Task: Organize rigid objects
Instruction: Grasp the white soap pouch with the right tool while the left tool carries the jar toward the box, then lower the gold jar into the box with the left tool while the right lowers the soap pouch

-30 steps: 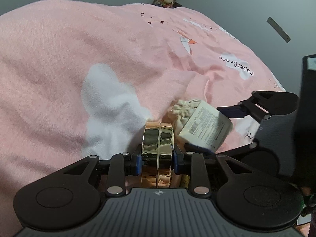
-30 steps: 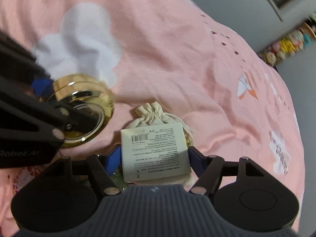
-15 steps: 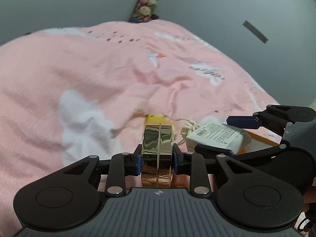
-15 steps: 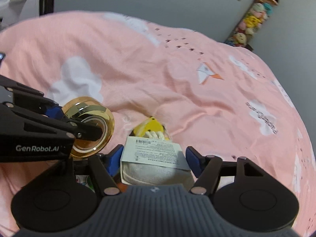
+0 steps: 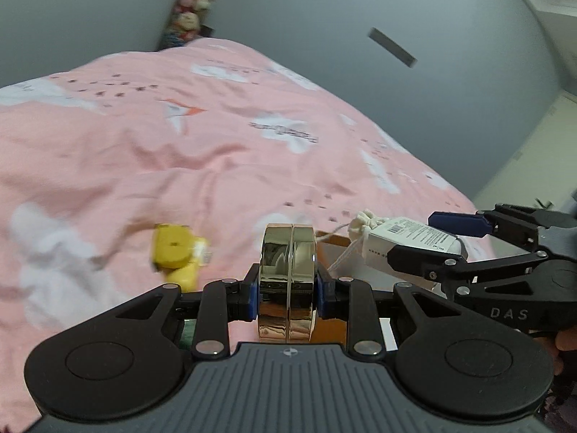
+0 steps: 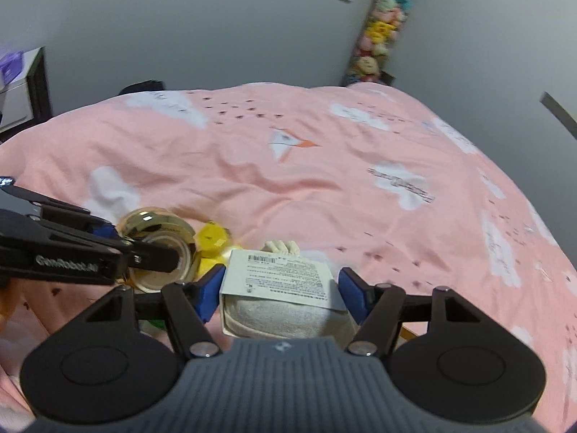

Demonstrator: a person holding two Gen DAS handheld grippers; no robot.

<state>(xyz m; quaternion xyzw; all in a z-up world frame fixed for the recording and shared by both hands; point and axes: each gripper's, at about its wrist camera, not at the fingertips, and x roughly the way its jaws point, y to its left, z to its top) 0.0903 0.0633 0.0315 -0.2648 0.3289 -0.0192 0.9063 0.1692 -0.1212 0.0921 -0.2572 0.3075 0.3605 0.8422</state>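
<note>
My left gripper is shut on a round gold case, held on edge above the pink bed. It also shows in the right wrist view at the left. My right gripper is shut on a cream drawstring pouch with a printed white label. In the left wrist view the pouch is held at the right, level with the gold case. A yellow toy lies on the quilt to the left of the case, and shows between both grippers in the right wrist view.
The pink quilt with white clouds covers the bed. A column of plush toys hangs in the far corner. A dark shelf stands at the far left. An orange-edged white box shows just behind the gold case.
Both grippers have lifted and tilted up with their objects, so the far wall now shows. The yellow toy, hidden before under the pouch, now lies uncovered on the quilt.
</note>
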